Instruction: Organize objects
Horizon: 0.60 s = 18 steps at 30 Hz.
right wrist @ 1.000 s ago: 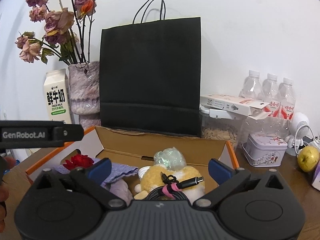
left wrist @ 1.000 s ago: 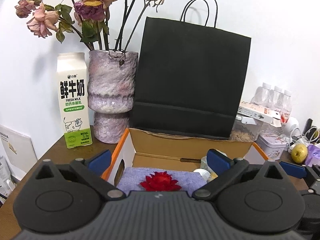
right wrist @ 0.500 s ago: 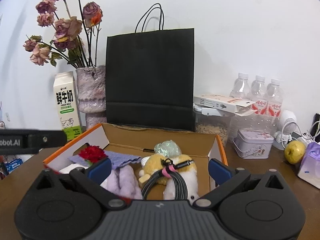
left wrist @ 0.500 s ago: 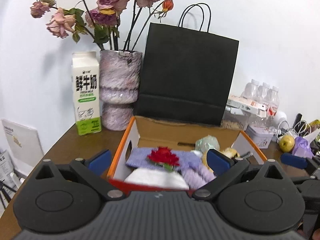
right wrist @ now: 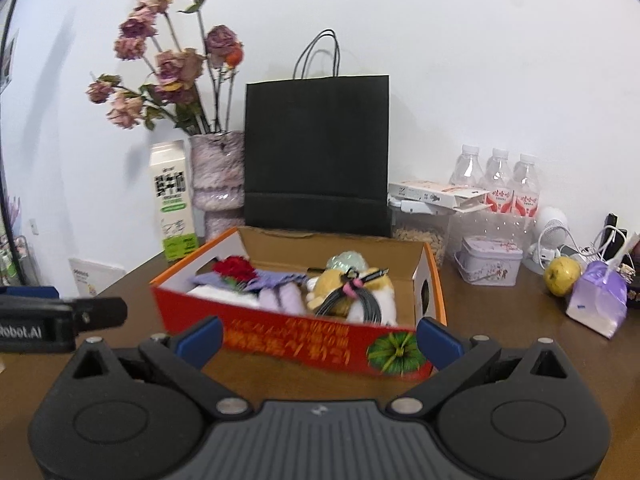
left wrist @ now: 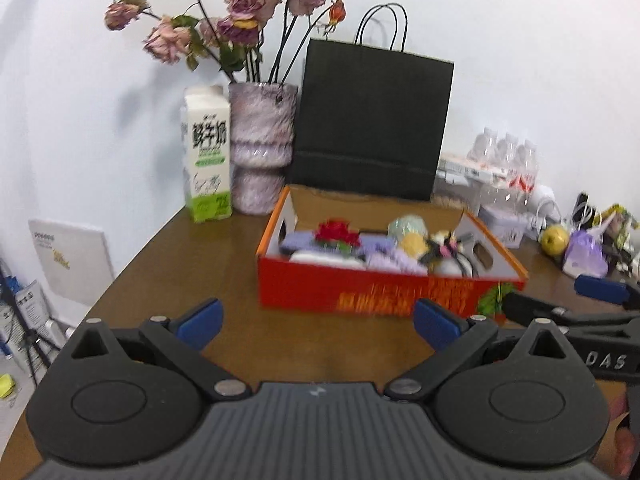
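Note:
An open red and orange cardboard box sits on the brown table. Inside lie a red fabric flower on purple knitwear, a yellow plush toy with a coiled black cable on it, and a pale green bundle. My left gripper stands open in front of the box, empty. My right gripper is open too, nothing between its fingers, close to the box's front wall.
Behind the box stand a black paper bag, a vase of dried roses and a milk carton. To the right are water bottles, a tin, a yellow fruit and a purple carton.
Both grippers have pulled back and up from over the box, so its whole front wall now shows. Both stay open and empty.

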{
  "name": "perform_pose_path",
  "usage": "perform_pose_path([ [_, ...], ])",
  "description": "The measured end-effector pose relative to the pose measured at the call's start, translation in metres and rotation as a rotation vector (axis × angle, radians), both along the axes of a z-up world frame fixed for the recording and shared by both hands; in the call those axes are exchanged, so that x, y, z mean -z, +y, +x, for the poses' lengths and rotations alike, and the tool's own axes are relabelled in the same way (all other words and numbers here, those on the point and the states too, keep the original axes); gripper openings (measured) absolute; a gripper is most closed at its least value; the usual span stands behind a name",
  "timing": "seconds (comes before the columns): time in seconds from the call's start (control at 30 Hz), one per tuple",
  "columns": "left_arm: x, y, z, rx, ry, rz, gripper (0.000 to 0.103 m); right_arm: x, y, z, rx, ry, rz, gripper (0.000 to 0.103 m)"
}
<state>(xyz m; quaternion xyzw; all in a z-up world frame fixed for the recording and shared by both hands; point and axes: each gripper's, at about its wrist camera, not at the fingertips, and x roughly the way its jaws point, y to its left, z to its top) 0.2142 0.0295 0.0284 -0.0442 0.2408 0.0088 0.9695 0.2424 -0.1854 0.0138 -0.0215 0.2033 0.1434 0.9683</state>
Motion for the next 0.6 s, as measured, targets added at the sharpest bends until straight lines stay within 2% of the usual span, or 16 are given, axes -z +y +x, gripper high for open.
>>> perform_pose_path([
  [0.27, 0.008, -0.003, -0.069, -0.012, 0.032, 0.026, 0.103, 0.004, 0.002, -0.068, -0.029, 0.013, 0.002, 0.103],
  [0.6, 0.009, -0.005, -0.12, -0.019, 0.036, 0.036, 0.103, 0.004, -0.004, -0.12, -0.03, 0.007, 0.004, 0.103],
])
